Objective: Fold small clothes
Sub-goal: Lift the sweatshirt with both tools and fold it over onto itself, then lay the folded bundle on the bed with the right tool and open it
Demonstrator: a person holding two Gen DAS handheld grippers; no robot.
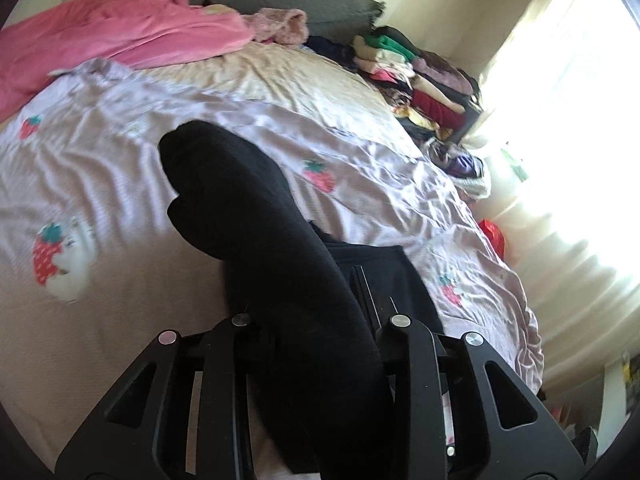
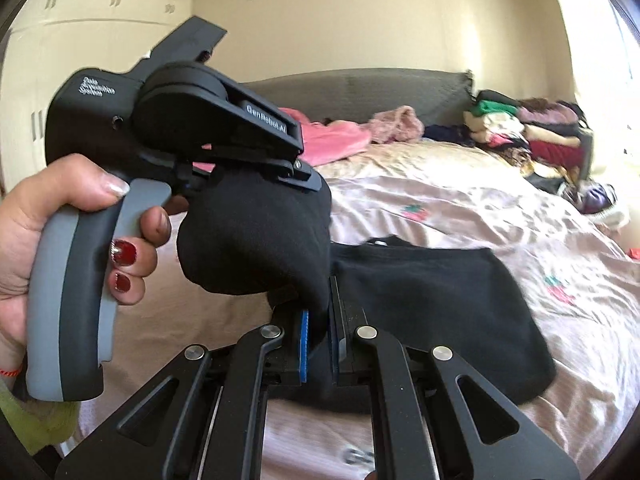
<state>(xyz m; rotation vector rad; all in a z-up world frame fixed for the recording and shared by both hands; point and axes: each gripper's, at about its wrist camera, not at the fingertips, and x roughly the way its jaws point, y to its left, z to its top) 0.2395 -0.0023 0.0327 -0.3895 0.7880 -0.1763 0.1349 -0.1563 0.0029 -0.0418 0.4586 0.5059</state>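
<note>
- Bedroom with a wide bed: a pale strawberry-print bedspread (image 2: 460,208) covers it, with a grey headboard (image 2: 360,92) behind and bright window light at the far right.
- At the left of the right wrist view, a hand (image 2: 60,232) grips the handle of the left gripper (image 2: 296,184), whose jaws pinch a bunched fold of the black garment (image 2: 432,304).
- In the middle, the right gripper (image 2: 318,336) has its blue-padded fingers (image 2: 305,344) pressed together on the same cloth, which hangs slack between the two grips.
- Further right, the rest of the garment lies spread on the bedspread.
- Judged from the drape, the fabric is light, soft and limp; it should sag and crumple rather than hold a crease, so corners or hem edges look the best hold.
- At the far right, a pile of folded clothes (image 2: 532,132) sits by the window.
</note>
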